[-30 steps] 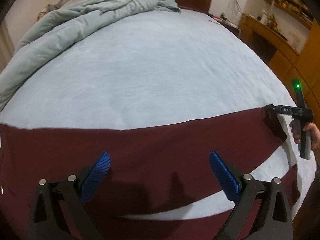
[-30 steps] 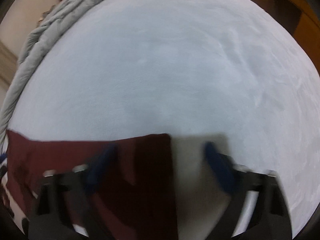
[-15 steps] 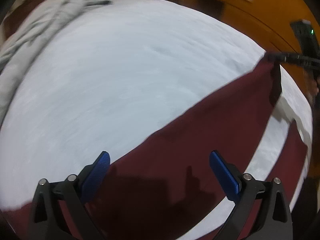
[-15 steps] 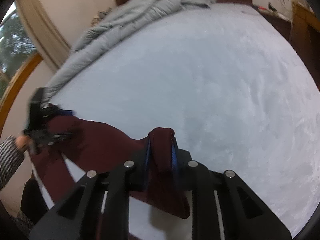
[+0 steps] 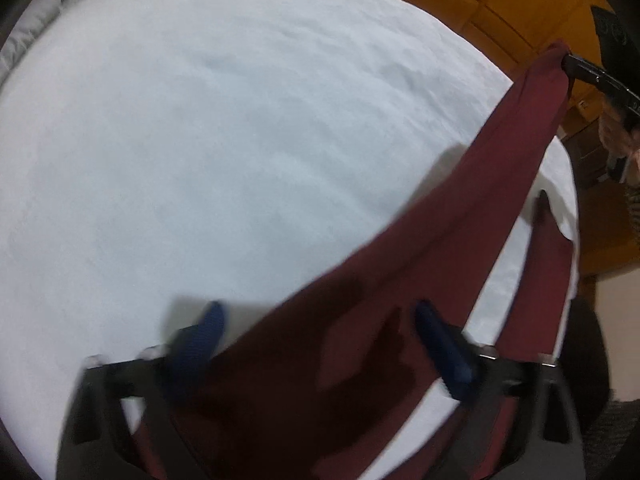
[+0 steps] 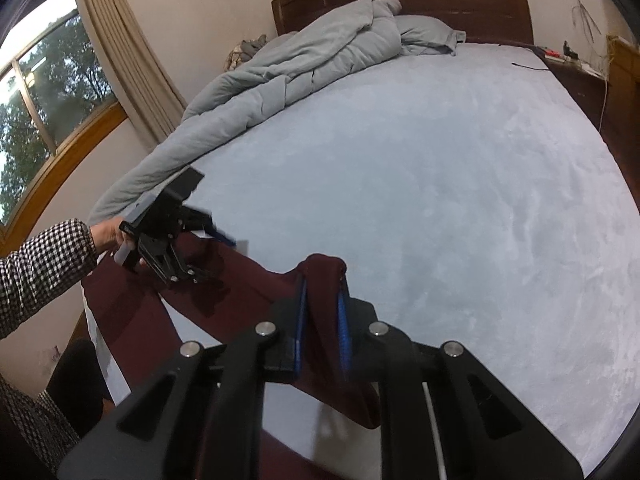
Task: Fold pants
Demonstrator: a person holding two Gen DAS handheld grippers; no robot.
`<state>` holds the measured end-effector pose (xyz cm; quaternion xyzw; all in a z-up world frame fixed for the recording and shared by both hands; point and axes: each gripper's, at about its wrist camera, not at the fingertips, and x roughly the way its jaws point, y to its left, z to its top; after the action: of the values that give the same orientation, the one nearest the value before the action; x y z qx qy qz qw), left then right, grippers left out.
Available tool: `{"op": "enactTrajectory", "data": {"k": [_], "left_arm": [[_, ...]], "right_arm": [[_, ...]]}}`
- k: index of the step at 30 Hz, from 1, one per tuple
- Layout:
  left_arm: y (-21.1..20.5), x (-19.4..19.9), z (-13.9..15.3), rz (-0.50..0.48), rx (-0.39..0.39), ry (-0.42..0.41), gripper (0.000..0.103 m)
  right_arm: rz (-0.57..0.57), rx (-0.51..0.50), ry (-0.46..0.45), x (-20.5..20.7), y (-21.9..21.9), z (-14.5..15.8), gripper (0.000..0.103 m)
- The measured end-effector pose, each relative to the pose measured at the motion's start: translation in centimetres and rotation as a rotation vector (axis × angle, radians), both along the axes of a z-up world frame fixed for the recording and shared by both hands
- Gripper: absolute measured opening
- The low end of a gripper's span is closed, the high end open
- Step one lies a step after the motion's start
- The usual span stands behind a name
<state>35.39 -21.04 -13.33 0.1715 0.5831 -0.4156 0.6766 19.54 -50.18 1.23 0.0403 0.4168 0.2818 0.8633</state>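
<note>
So far no fold is made: the maroon pants [image 6: 132, 316] lie spread along the bed's [image 6: 440, 200] near edge. The right gripper [image 6: 320, 312] pinches 1 hem, lifted; the left gripper [image 5: 320, 344], jaws just narrowing, straddles cloth ungripped.

We note: pants [image 6: 256, 280] maroon matt cloth; sheet [image 6: 440, 184] pale napped fabric; duvet [image 6: 304, 64] quilted cloth; headboard [image 6: 460, 0] glossy dark wood.

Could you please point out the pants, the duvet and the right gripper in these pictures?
pants [image 5: 460, 240], left wrist view, on the lifted leg.
duvet [image 6: 304, 64], right wrist view, on its bunched middle.
right gripper [image 6: 322, 320], right wrist view, between the fingertips, shut on the pants.
</note>
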Motion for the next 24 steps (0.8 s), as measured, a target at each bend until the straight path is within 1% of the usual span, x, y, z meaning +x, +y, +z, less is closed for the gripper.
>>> {"op": "enactTrajectory", "data": {"k": [1, 2, 3, 4, 5, 6, 8, 9, 10, 11, 12, 13, 16, 19, 21, 22, 24], "left_arm": [[-0.1, -0.3, -0.1, 0.005, 0.011, 0.006, 0.036], [0.2, -0.3, 0.1, 0.021, -0.004, 0.037, 0.030], [0.4, -0.4, 0.3, 0.040, -0.021, 0.049, 0.028], [0.8, -0.6, 0.8, 0.066, -0.040, 0.047, 0.023], [1.3, -1.2, 2.0, 0.096, -0.060, 0.014, 0.020], [1.5, -1.7, 3.0, 0.117, -0.065, -0.027, 0.019], [2.1, -4.2, 5.6, 0.148, -0.067, -0.128, 0.018], [2.1, -5.8, 6.8, 0.154, -0.052, -0.195, 0.018], [1.7, -7.0, 7.4, 0.156, -0.039, -0.240, 0.018], [1.5, -9.5, 8.4, 0.158, -0.024, -0.299, 0.018], [1.7, -11.1, 8.9, 0.158, -0.010, -0.329, 0.018], [1.4, -13.7, 9.4, 0.163, 0.007, -0.364, 0.018], [0.4, -19.0, 9.0, 0.171, 0.039, -0.394, 0.018], [0.3, -22.4, 7.5, 0.178, 0.076, -0.406, 0.018], [-0.8, -25.0, 5.8, 0.160, 0.106, -0.425, 0.018], [-1.4, -26.3, 4.5, 0.142, 0.131, -0.430, 0.018], [-1.4, -27.3, 3.2, 0.135, 0.163, -0.433, 0.018]], "right_arm": [[-0.006, 0.011, -0.004, -0.1, -0.1, 0.1, 0.012], [-0.011, 0.019, -0.009, -0.4, -0.2, 0.3, 0.012], [-0.017, 0.024, -0.012, -0.6, -0.1, 0.3, 0.012], [-0.029, 0.030, -0.017, -1.0, -0.2, 0.4, 0.012], [-0.039, 0.035, -0.021, -1.3, -0.3, 0.3, 0.012], [-0.048, 0.040, -0.026, -1.7, -0.4, 0.4, 0.012], [-0.070, 0.066, -0.041, -3.0, -0.8, 0.6, 0.012], [-0.080, 0.084, -0.048, -3.7, -1.1, 0.7, 0.012], [-0.086, 0.097, -0.052, -4.3, -1.3, 0.7, 0.012], [-0.094, 0.104, -0.056, -5.3, -1.5, 0.7, 0.012], [-0.097, 0.105, -0.058, -6.0, -1.5, 0.7, 0.012], [-0.097, 0.105, -0.063, -7.3, -1.6, 0.6, 0.012], [-0.109, 0.100, -0.054, -10.5, -1.7, -0.5, 0.012], [-0.120, 0.067, -0.011, -13.6, -1.8, -2.7, 0.012], [-0.125, 0.029, 0.035, -16.0, -1.7, -5.0, 0.012], [-0.131, 0.029, 0.057, -17.0, -1.7, -6.0, 0.013], [-0.139, 0.028, 0.092, -18.5, -1.6, -7.6, 0.015]]}}
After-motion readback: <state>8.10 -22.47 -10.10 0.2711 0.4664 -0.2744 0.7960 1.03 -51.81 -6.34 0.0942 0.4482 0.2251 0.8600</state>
